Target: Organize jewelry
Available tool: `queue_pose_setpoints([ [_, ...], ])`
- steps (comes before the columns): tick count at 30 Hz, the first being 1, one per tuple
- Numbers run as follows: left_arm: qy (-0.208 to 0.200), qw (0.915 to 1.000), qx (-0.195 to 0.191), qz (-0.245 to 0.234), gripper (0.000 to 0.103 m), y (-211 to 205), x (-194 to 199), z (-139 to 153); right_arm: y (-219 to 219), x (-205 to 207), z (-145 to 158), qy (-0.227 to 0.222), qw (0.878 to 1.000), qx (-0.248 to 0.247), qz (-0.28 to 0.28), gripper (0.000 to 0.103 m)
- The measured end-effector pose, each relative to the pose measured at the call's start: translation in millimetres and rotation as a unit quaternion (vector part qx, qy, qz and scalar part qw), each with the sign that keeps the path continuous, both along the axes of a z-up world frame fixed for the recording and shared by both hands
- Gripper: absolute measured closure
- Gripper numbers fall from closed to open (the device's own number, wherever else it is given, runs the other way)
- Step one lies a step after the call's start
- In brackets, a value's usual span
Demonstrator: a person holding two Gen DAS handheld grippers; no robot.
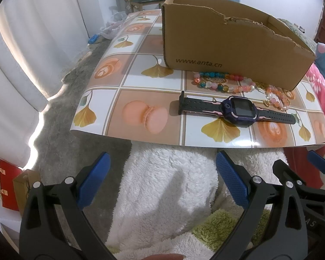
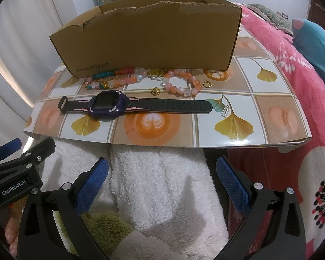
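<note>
A purple smartwatch with a black strap (image 1: 238, 109) (image 2: 132, 106) lies flat on a patterned mat (image 1: 140, 99) (image 2: 260, 112). Behind it lie a mixed-colour bead bracelet (image 1: 218, 82) (image 2: 117, 80), a pink bead bracelet (image 1: 277, 97) (image 2: 182, 84), a gold ring (image 2: 207, 84), a gold charm (image 2: 155, 91) and a small silver clip (image 2: 225, 111). An open cardboard box (image 1: 227, 47) (image 2: 149, 43) stands behind them. My left gripper (image 1: 162, 182) and right gripper (image 2: 162, 182) are open and empty, held before the mat's near edge over a white fleece blanket (image 1: 169, 186) (image 2: 162, 173).
A pink floral blanket (image 2: 303, 82) and a teal cushion (image 2: 314, 43) lie to the right. Red and brown gift bags (image 1: 8, 190) stand at the lower left by a white curtain (image 1: 21, 43). Each gripper shows at the other view's edge.
</note>
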State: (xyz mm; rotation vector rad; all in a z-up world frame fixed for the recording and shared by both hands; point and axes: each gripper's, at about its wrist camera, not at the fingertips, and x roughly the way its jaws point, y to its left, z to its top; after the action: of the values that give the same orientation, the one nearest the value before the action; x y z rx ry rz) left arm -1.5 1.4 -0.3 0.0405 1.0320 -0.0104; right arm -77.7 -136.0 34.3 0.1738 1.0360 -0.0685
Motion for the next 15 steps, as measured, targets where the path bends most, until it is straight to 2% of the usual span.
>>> queue_pose_setpoints([
  [15,0.0,1.0,0.001,0.0,0.009,-0.2,0.4,-0.4,-1.9,-0.3,1.0,0.0,1.0,-0.001,0.001,0.006],
])
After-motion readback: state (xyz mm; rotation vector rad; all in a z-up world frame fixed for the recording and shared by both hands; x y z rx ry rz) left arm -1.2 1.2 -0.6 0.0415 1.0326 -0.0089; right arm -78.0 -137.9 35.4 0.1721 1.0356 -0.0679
